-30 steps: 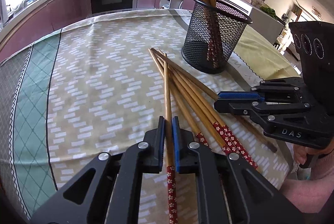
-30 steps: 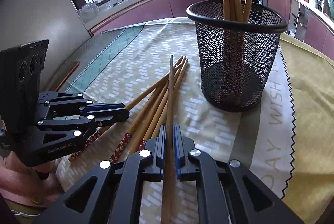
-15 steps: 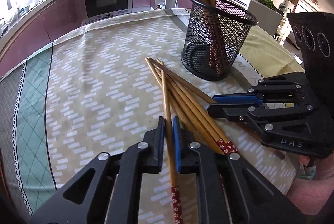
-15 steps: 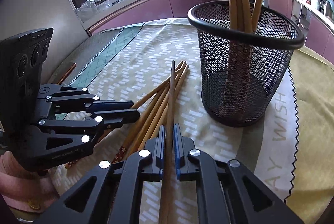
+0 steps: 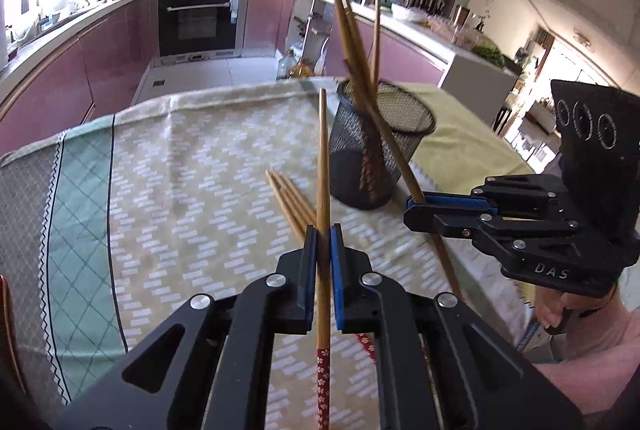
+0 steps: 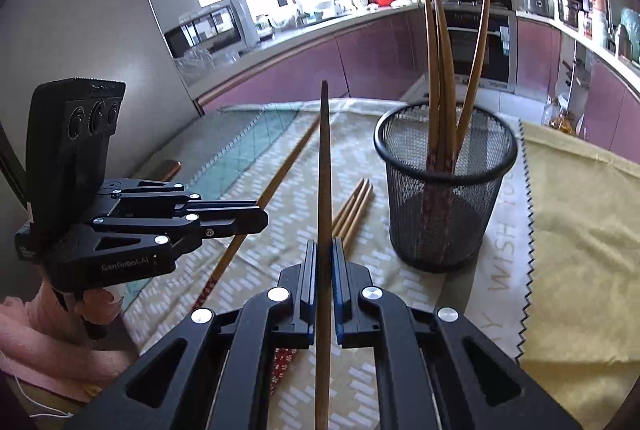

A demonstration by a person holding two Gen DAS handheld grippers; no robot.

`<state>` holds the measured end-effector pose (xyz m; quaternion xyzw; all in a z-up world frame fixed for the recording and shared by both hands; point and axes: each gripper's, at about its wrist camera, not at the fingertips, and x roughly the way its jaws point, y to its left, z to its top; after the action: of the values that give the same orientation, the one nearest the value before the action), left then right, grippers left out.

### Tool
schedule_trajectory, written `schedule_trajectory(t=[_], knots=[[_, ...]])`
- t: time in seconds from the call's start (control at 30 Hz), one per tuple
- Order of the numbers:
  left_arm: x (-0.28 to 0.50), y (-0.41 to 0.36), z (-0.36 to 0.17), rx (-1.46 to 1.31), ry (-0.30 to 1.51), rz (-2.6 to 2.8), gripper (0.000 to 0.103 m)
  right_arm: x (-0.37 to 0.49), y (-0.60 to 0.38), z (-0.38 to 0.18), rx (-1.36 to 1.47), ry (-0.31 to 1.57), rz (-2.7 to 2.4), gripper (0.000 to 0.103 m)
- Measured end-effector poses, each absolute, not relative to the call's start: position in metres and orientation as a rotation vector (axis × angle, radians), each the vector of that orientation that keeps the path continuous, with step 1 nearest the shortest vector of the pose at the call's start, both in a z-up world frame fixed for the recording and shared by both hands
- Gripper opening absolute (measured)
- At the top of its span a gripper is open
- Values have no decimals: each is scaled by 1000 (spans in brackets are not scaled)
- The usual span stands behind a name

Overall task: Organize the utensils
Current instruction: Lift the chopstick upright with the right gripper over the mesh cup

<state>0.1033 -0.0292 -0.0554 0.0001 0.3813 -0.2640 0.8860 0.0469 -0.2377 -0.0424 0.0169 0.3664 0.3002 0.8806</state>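
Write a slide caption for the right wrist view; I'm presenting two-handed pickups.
Right gripper and left gripper each hold one chopstick above the tablecloth, beside the mesh holder.

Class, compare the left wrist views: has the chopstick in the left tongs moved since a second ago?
Yes. The chopstick has been lifted off the tablecloth; its tip now stands above the basket rim level.
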Motion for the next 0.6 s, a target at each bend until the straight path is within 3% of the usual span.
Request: schedule_trajectory(t=[0.6], knots=[[91, -17, 27, -97, 580, -627, 7, 45, -276, 20, 75, 588, 565, 6]])
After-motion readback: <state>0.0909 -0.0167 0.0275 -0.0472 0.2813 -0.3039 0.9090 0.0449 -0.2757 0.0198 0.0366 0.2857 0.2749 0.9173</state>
